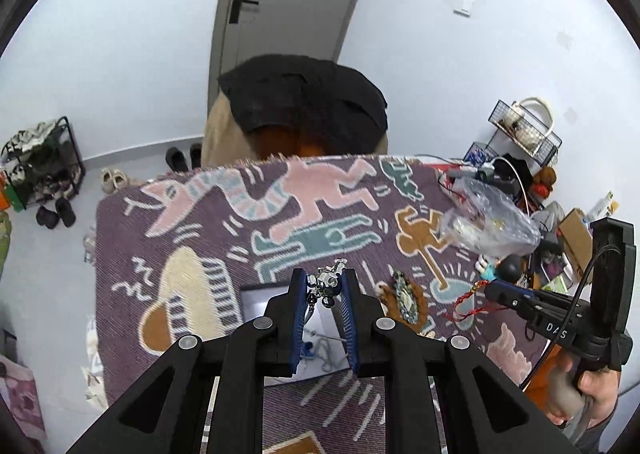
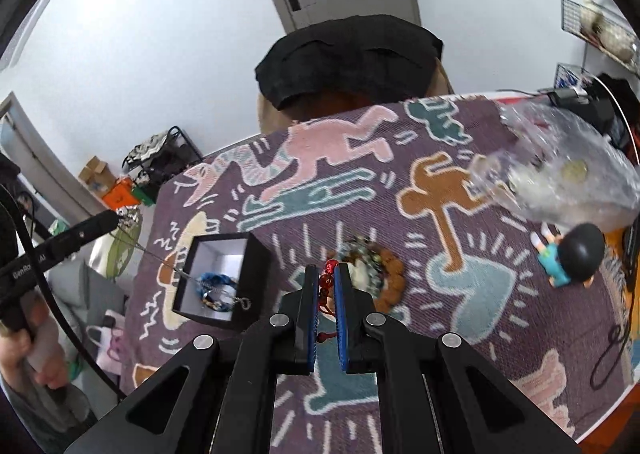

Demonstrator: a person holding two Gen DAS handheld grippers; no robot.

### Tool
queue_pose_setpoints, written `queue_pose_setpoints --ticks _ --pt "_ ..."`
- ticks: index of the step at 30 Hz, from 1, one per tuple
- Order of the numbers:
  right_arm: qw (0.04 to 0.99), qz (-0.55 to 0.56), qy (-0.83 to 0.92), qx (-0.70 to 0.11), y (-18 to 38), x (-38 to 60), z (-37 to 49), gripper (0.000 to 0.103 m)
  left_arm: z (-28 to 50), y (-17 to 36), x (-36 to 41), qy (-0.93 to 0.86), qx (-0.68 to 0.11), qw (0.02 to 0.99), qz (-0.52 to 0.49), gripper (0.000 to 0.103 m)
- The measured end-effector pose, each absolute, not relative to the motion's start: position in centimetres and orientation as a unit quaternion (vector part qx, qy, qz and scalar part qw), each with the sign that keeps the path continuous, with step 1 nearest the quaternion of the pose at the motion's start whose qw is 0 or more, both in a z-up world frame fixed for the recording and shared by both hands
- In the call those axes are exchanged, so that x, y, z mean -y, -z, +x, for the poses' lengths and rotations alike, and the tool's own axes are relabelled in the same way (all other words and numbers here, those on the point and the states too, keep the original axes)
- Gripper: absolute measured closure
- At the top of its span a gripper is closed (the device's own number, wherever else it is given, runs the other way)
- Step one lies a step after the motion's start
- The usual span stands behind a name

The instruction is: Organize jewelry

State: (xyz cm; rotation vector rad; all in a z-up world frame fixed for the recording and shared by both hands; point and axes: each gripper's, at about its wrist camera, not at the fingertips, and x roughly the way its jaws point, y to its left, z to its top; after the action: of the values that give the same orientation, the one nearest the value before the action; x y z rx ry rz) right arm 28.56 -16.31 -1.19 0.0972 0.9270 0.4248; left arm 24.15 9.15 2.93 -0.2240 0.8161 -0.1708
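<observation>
**Lowering the silver chain into the box while the red cord waits**

The patterned woven cloth (image 2: 460, 314) covers the table and carries everything. On its left part sits the black jewelry box (image 2: 224, 278), open, white-lined, with a blue bracelet (image 2: 214, 286) already inside. Near the middle lies a beaded green bracelet (image 2: 372, 266), and a clear plastic bag (image 2: 560, 182) of further pieces rests towards the far right edge, beside a small figurine (image 2: 572, 258).

The left gripper (image 1: 326, 286) is clamped on a silver charm necklace (image 1: 328, 282), held above the box with its chain trailing down into it. The right gripper (image 2: 327, 282) pinches a red cord bracelet (image 2: 325, 278) just above the cloth, close to the beaded one.

The step, I judge, is seating the necklace. Best to descend straight over the box's centre so the chain coils inside the walls, not over the rim, and release low. A dangling chain swings and may snag the blue bracelet; keep the right tool apart meanwhile.
</observation>
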Motion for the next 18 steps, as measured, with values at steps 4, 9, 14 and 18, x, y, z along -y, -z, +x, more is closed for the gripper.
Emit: queue_pose_setpoints --ticks 4,9,14,18 --pt "0.873 0.036 -0.209 -0.440 0.2 14.8 28.6 0.094 24.1 -3.4 -9.6 0.080 -0.391 0.911 -0.105 0.085" --pt "0.876 0.020 -0.214 -0.432 -1.1 13.2 28.4 0.094 24.6 -2.0 -9.9 0.083 -0.405 0.903 -0.118 0.085" --pt "0.873 0.003 -0.219 -0.435 -1.7 11.3 28.7 0.094 26.1 2.2 -10.1 0.089 -0.457 0.870 -0.162 0.082" --pt "0.869 -0.005 -0.226 -0.441 -1.7 10.1 29.0 0.094 26.0 4.5 -10.9 0.087 -0.470 0.858 -0.189 0.048"
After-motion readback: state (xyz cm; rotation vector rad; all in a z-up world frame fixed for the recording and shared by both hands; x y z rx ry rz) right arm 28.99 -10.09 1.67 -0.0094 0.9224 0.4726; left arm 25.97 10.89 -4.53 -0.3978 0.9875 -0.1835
